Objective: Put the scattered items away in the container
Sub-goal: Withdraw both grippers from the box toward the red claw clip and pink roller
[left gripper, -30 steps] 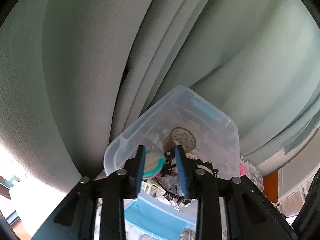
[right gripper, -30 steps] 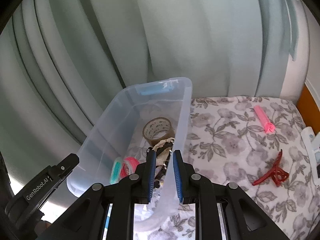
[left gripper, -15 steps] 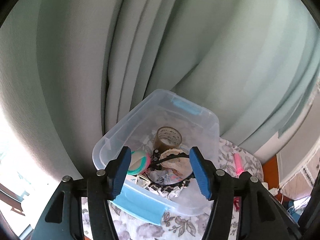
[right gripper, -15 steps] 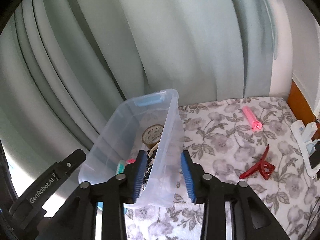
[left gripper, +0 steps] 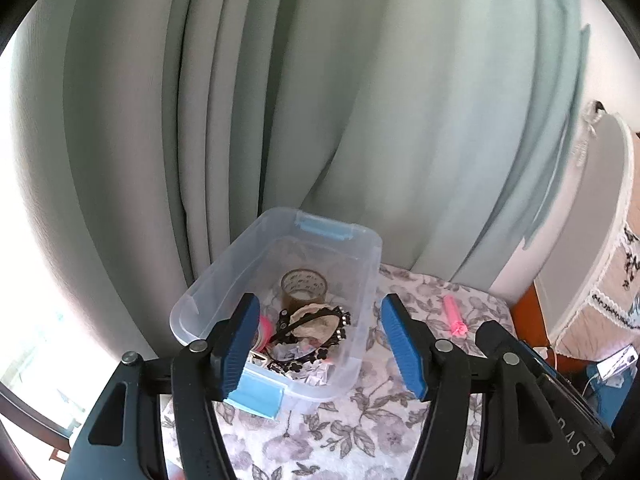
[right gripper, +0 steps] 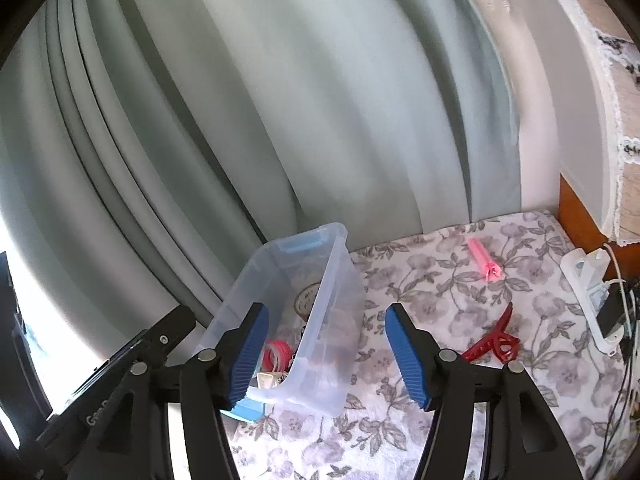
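My left gripper (left gripper: 318, 342) and right gripper (right gripper: 324, 354) have both just been spreading their jaws, and each now hangs released with nothing pinched, above the clear bin (left gripper: 362, 322) at the cloth's back left edge by the curtain (left gripper: 360, 100). Two items remain out on the flowered cloth (right gripper: 432, 304): a pink tube (right gripper: 484, 258) near the back edge and a red hair clip (right gripper: 494, 340) nearer me. Both look light and stiff; I judge the slick clip is best pinched across its spine. Only the left view shows the tape roll (left gripper: 304, 286) and hairband (left gripper: 310, 320) clearly inside; only the right shows the clip.
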Demonstrator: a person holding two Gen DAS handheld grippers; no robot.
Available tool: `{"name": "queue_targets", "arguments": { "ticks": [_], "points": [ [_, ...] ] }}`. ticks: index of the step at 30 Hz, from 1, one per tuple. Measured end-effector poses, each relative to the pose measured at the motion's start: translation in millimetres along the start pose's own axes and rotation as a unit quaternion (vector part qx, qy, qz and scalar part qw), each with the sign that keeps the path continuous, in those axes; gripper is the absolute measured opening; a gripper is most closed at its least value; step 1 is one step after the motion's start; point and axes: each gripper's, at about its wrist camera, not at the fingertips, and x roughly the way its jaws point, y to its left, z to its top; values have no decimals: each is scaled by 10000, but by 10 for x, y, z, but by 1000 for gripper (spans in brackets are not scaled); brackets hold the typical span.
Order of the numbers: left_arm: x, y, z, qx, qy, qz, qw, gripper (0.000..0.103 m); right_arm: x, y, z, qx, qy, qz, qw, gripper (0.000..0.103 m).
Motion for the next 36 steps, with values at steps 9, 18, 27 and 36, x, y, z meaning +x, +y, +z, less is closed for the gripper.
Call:
{"name": "queue_targets", "arguments": {
  "ticks": [9, 18, 27, 36],
  "points": [
    [-239, -267, -32, 298, -112, -7, 9995, 68, -291, -221, -5, 92, -274, -30, 9996, 67],
    [-282, -616, -102, 573, -34, -150, 9982, 68, -506, -512, -21, 246, -440, -231, 9985, 67],
    [-106, -1015, -324, 1059, 272, -330, 9935, 68, -595, -971, -69, 623, -417, -517, 9958, 68],
    [228, -1169, -536, 1246, 678, -438, 9889, 68, -372, -1309, -174, 768, -134, -860, 9932, 71]
  ]
}}
